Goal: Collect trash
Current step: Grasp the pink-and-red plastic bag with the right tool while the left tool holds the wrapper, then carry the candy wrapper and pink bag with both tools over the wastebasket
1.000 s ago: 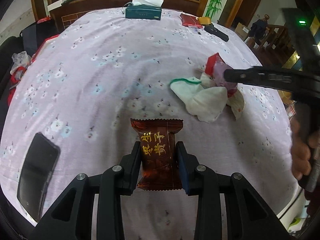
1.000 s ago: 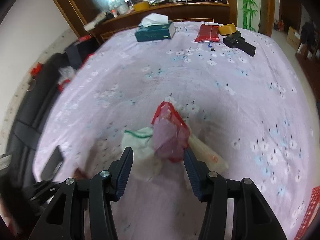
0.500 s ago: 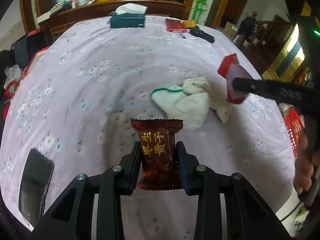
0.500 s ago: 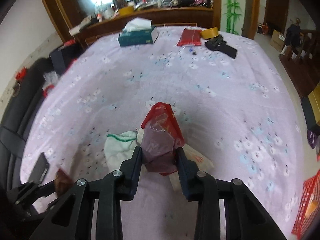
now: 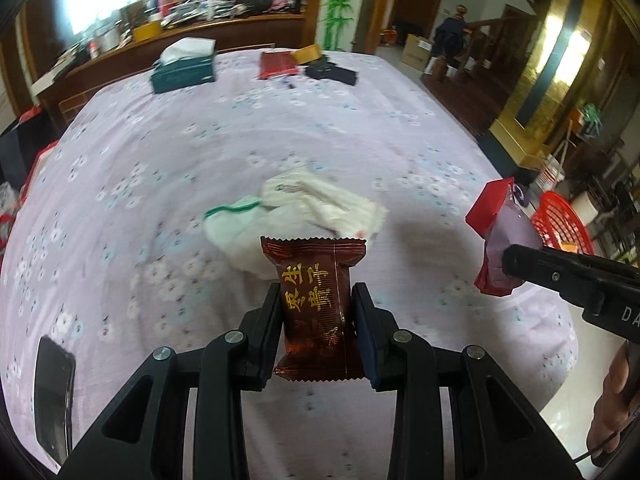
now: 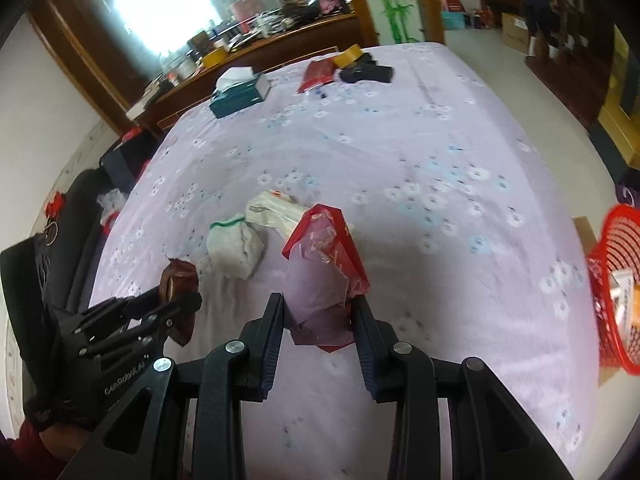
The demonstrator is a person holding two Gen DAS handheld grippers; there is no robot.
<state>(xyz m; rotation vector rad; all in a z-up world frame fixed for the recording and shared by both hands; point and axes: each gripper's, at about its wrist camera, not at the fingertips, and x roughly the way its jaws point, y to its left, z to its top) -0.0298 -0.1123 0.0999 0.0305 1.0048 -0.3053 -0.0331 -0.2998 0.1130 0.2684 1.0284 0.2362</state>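
A brown snack wrapper (image 5: 314,308) with gold characters stands upright between the pads of my left gripper (image 5: 316,300), which is shut on it above the table. My right gripper (image 6: 318,312) is shut on a crumpled red and clear plastic wrapper (image 6: 324,272), lifted clear of the cloth. In the left wrist view that red wrapper (image 5: 500,232) hangs at the right, held by the right gripper (image 5: 520,260). The right wrist view shows the left gripper (image 6: 176,304) and its brown wrapper (image 6: 180,280) at the lower left. A red mesh basket (image 6: 616,288) stands past the table's right edge.
Crumpled white bags (image 5: 304,208) with a green string lie mid-table on the lilac floral cloth (image 5: 280,128). A dark phone (image 5: 54,392) lies near the front left edge. A tissue box (image 5: 184,72), a red packet (image 5: 278,65) and black items (image 5: 332,72) sit at the far end.
My right gripper closed on the red wrapper and lifted it off the white bags. Both grippers swung right with their wrappers, and the red basket came into view.
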